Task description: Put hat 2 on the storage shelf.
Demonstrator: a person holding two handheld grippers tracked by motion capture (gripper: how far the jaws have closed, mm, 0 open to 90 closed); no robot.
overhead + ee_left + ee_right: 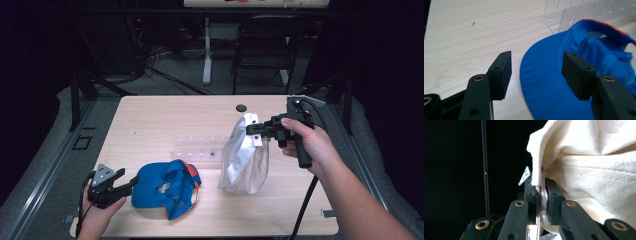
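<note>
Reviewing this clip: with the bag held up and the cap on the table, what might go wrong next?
1. The right gripper pinches only a thin edge of the cloth bag; it may slip free.
2. The left gripper is open around the blue cap's brim; closing could push the cap away.
3. The clear plastic rack close behind could get knocked.

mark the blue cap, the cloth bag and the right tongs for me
blue cap [155, 186], high view, on the brim at its left.
cloth bag [245, 160], high view, on the hanging body.
right tongs [541, 197], right gripper view, between the tips pinching the bag's edge.
</note>
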